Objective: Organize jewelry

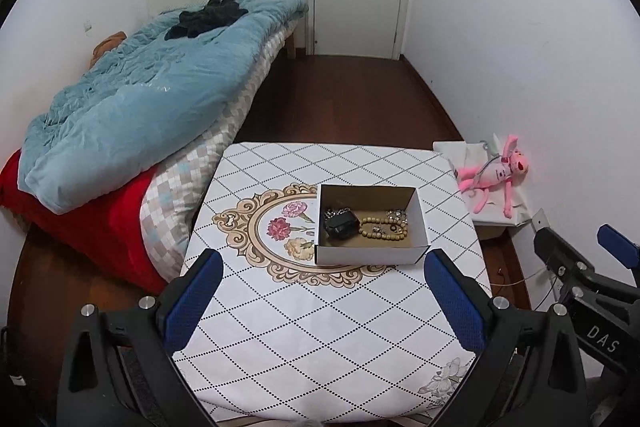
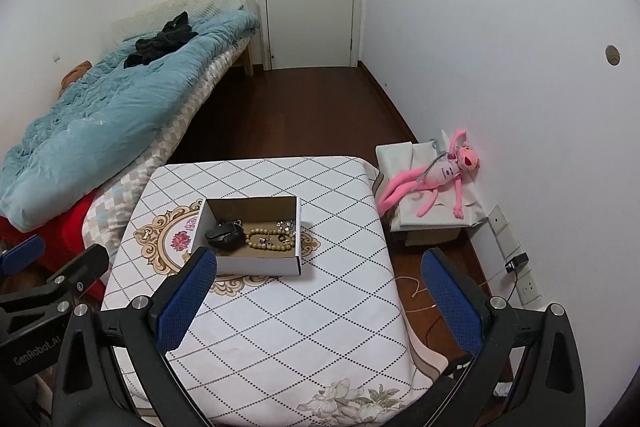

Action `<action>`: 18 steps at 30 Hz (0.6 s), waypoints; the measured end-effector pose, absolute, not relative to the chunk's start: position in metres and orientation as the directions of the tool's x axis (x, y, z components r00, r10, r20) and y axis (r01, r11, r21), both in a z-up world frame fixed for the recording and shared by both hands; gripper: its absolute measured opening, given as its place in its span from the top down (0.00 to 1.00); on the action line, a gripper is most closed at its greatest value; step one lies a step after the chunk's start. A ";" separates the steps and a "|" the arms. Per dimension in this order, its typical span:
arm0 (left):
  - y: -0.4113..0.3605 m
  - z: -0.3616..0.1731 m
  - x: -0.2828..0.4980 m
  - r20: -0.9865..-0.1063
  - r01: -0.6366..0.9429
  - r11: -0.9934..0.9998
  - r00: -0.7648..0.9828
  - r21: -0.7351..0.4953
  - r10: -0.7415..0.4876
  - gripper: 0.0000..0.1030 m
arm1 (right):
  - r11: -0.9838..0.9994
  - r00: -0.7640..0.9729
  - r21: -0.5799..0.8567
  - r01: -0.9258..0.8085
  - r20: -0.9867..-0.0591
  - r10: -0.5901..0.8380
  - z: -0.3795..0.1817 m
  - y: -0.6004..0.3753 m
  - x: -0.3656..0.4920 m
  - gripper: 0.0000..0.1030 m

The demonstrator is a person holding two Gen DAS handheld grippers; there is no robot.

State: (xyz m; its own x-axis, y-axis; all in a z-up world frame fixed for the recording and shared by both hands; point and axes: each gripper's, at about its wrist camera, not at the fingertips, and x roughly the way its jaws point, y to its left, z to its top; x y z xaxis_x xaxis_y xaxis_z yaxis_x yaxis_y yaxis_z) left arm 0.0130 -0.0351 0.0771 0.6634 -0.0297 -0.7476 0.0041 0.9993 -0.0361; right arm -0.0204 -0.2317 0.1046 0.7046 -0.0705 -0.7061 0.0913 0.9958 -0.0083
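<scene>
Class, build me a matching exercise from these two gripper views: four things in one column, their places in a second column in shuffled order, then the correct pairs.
Things
1. bead bracelet
2. pink plush toy
3. dark clothing
4. cardboard box

Places
A. on the blue quilt on the bed
B. on the patterned tablecloth
C. inside the box, beside a black pouch
D. on a white package by the wall

Pairs: 1-C, 2-D, 3-A, 4-B
</scene>
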 end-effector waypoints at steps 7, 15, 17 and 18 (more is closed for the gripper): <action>-0.036 0.072 0.036 -0.766 -0.015 0.999 0.642 -0.035 -0.017 0.00 | 0.994 0.682 -0.016 0.113 -0.726 -0.089 0.099 -0.237 0.010 0.00; -0.037 0.063 0.059 -0.786 -0.022 1.000 0.618 -0.010 0.005 0.00 | 0.993 0.651 -0.030 0.114 -0.752 -0.097 0.085 -0.238 0.044 0.00; -0.037 0.060 0.063 -0.791 -0.023 1.000 0.612 -0.007 0.008 0.00 | 0.994 0.642 -0.030 0.110 -0.761 -0.094 0.082 -0.238 0.050 0.00; -0.038 0.059 0.065 -0.793 -0.024 1.000 0.610 -0.006 0.010 0.00 | 0.993 0.636 -0.036 0.110 -0.766 -0.098 0.079 -0.238 0.053 0.00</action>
